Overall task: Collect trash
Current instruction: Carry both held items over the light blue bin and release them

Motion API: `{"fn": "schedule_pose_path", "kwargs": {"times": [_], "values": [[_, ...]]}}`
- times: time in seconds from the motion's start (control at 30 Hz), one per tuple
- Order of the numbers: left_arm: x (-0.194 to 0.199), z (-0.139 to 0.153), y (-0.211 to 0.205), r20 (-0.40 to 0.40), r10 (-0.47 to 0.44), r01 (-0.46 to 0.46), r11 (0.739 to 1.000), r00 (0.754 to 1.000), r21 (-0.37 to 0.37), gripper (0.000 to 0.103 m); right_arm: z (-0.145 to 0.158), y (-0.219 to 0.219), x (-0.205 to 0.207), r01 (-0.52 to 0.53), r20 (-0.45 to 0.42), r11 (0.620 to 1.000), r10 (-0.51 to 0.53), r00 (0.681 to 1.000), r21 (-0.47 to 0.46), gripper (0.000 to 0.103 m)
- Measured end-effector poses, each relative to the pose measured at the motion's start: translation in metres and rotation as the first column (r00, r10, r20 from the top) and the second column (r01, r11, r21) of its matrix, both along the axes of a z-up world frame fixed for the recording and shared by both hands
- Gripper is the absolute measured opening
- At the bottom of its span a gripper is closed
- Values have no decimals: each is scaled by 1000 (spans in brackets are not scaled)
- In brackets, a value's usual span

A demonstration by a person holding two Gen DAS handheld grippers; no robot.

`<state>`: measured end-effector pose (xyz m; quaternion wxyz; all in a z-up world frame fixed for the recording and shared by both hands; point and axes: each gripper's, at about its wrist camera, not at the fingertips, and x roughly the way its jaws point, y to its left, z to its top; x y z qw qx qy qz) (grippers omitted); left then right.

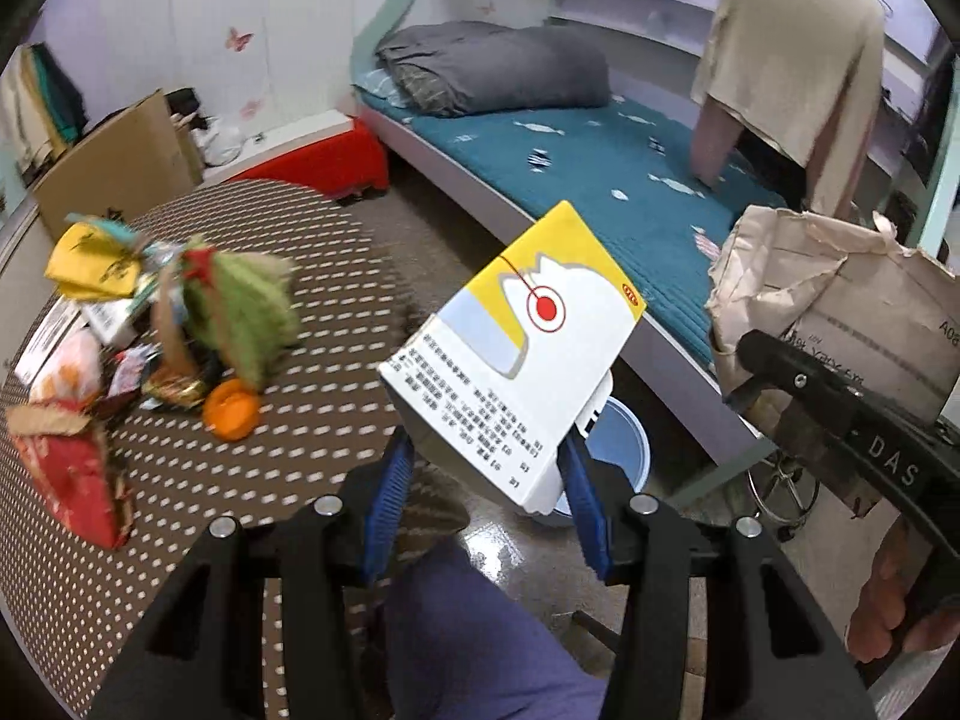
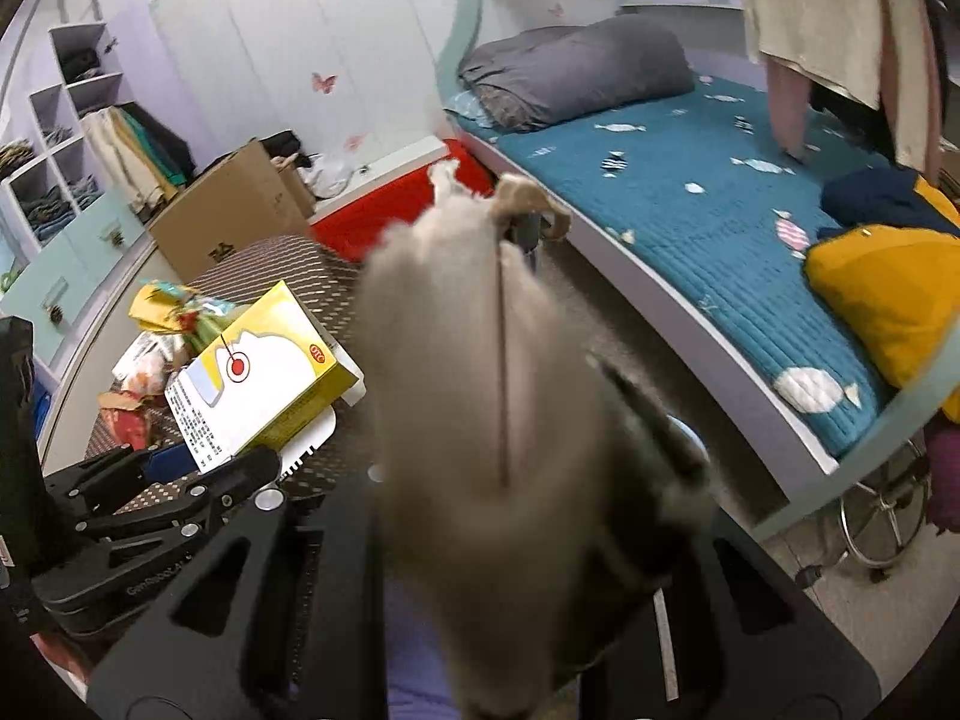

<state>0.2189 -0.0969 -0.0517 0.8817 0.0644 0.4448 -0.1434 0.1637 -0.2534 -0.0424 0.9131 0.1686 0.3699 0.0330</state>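
The left tongs (image 1: 489, 468) are clamped on a yellow-and-white box (image 1: 516, 360), blue pads on both sides, holding it tilted in mid-frame, off the counter (image 1: 288, 480) edge & above the floor. The right tongs (image 1: 774, 378) come in from the right of the left-wrist view, closed on the rim of a beige paper bag (image 1: 840, 300) and holding it up; in the right-wrist view the bag (image 2: 480, 390) fills the centre, blurred, so the grip itself is hard to see there.

Step in hand, I'd say: carrying one piece of trash over to the bag. Next move calls for getting the box over the bag's mouth, which looks crumpled & only partly open, then letting go. Box is wide; it may catch on the rim.

More trash waits at the left of the left-wrist view: yellow wrapper (image 1: 90, 258), green fuzzy item (image 1: 246, 312), orange cap (image 1: 231, 408), red torn packet (image 1: 72, 474). A blue bucket (image 1: 618, 450) sits on the floor just behind the box. Bed (image 1: 600, 180) beyond, someone (image 1: 792, 60) standing at upper right. Nothing much btwn box & bag.
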Motion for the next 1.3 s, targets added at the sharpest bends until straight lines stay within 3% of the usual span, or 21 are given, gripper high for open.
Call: {"fn": "schedule_pose_path", "kwargs": {"times": [0.47,0.9,1.0,1.1,1.3], "values": [[14,-35,-107,-48,-167,170,983,985,74,49,-45,-78,-3,133,-148,991,-131,980,3,21],[40,-103,-174,-215,-246,279,950,945,140,49,-106,-119,8,237,-319,972,-222,922,8,21],[55,-122,-184,-263,-243,287,947,934,143,52,-115,-125,12,256,-348,967,-237,907,9,21],[67,-133,-189,-254,-234,278,948,939,154,75,-120,-129,14,271,-365,963,-251,897,4,21],[82,-153,-183,-295,-197,253,953,935,168,77,-127,-130,19,276,-382,961,-252,889,8,21]]}}
